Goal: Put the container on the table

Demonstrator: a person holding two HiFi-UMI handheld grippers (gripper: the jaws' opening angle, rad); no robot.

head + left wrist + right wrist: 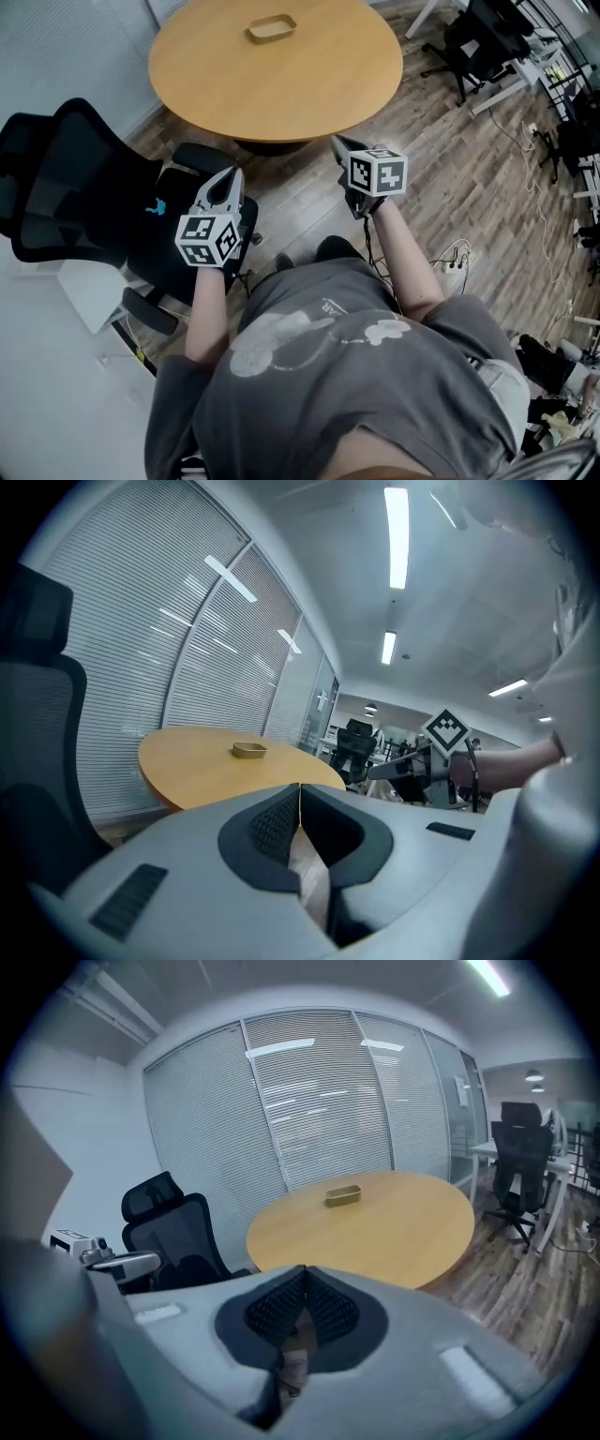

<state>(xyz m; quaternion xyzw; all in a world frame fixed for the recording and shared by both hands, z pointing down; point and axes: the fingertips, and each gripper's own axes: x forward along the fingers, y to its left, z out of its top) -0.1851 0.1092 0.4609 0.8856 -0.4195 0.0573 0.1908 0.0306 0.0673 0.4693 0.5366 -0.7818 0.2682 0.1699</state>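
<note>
A small tan container [272,28] sits on the far side of the round wooden table [281,84]. It also shows in the left gripper view as the container [249,750] and in the right gripper view as the container [343,1195]. Both grippers are held in the air short of the table's near edge, well away from the container. My left gripper [236,172] is shut with nothing in it, its jaws touching [299,786]. My right gripper [336,141] is shut and empty too [304,1267].
A black office chair [75,178] stands close on the left, beside my left gripper. More black chairs [469,42] and desks stand to the right. Cables and a power strip [455,258] lie on the wood floor. Blinds [309,1101] cover the glass wall behind the table.
</note>
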